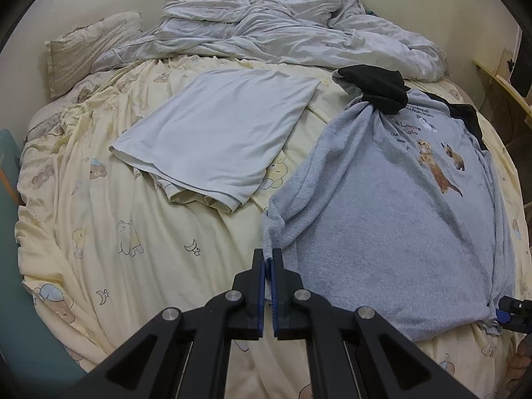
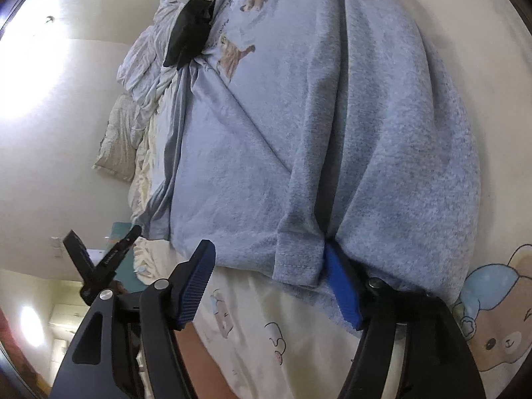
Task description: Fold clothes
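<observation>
A grey T-shirt (image 1: 382, 216) with a kitten print and black sleeves (image 1: 375, 89) lies spread on the bed, at the right of the left wrist view. My left gripper (image 1: 268, 256) is shut on the shirt's near left corner, and the cloth rises bunched from between its pads. In the right wrist view the same T-shirt (image 2: 332, 133) fills the frame. My right gripper (image 2: 269, 249) stands open around the hem. Its right pad (image 2: 342, 286) is tucked partly under the cloth, and its left pad (image 2: 196, 282) stands apart from it.
A folded white garment (image 1: 216, 133) lies mid-bed on the pale yellow bear-print sheet (image 1: 116, 232). A crumpled white duvet (image 1: 282, 33) and a pillow (image 1: 89, 46) sit at the far side by the wall. A wooden shelf (image 1: 498, 83) stands at right.
</observation>
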{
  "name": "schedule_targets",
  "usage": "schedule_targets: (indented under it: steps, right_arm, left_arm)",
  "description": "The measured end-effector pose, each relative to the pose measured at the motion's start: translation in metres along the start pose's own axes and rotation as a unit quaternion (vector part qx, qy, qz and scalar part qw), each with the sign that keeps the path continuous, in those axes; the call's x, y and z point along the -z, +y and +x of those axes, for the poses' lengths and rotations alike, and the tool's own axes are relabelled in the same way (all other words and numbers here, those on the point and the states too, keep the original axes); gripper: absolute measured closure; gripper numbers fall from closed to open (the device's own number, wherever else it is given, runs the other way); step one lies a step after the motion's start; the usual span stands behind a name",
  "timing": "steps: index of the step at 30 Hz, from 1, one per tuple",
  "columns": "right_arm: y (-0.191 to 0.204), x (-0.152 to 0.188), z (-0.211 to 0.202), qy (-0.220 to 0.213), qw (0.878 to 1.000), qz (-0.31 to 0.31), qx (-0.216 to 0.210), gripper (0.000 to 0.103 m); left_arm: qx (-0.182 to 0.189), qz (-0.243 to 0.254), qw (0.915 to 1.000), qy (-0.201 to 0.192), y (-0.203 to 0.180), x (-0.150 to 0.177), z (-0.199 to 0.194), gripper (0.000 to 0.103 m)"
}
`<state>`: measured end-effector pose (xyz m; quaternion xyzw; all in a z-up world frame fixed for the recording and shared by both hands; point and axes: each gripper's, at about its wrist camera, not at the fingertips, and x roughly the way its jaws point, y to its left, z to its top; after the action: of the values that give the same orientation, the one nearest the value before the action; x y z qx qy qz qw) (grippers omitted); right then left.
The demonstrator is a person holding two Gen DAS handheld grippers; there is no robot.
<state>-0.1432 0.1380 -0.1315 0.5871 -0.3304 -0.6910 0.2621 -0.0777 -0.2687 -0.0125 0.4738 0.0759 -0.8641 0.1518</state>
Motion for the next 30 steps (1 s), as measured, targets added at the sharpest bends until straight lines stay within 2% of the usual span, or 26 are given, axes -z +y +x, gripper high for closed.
schedule_targets:
  steps: [1,2,3,5,8,13,17,22,26,30]
  right_arm:
    - [0.000,0.001,0.000,-0.005,1.000,-0.006,0.007,0.038]
    - [-0.003,0.002,-0.002,-0.009,1.000,-0.004,0.017,0.053]
    - [-0.006,0.003,-0.004,-0.013,1.000,-0.003,0.027,0.075]
    - [-0.014,0.006,-0.011,-0.021,0.999,0.007,0.027,0.089]
    - [-0.014,0.012,-0.028,-0.040,0.999,-0.004,0.003,0.094]
    - [0.012,0.015,-0.078,-0.092,0.994,-0.048,-0.023,0.095]
    - [0.038,0.015,-0.142,-0.148,0.984,-0.095,-0.031,0.095]
    - [0.032,0.006,-0.234,-0.221,0.970,-0.092,-0.032,0.095]
    - [0.023,0.010,-0.273,-0.235,0.966,-0.102,-0.017,0.096]
    - [0.017,0.018,-0.296,-0.239,0.965,-0.106,-0.001,0.096]
  left_arm:
    - [0.000,0.001,1.0000,0.000,0.000,0.000,0.000,0.101]
    - [0.000,0.002,1.0000,-0.001,-0.001,0.000,-0.001,0.101]
    - [0.000,0.002,1.0000,-0.002,-0.001,0.001,-0.001,0.101]
    - [0.000,0.003,1.0000,-0.003,-0.001,0.001,-0.001,0.101]
    - [0.001,0.001,1.0000,-0.003,0.001,0.001,-0.001,0.101]
    - [0.002,-0.005,1.0000,-0.003,0.003,0.001,-0.001,0.101]
    - [0.005,-0.009,0.9999,-0.008,0.005,0.002,-0.003,0.101]
    - [0.037,-0.019,0.9989,-0.022,0.013,0.004,-0.012,0.101]
    - [0.088,-0.062,0.9935,-0.037,0.030,-0.004,-0.038,0.101]
    - [0.089,-0.071,0.9909,-0.073,0.043,-0.023,-0.082,0.101]
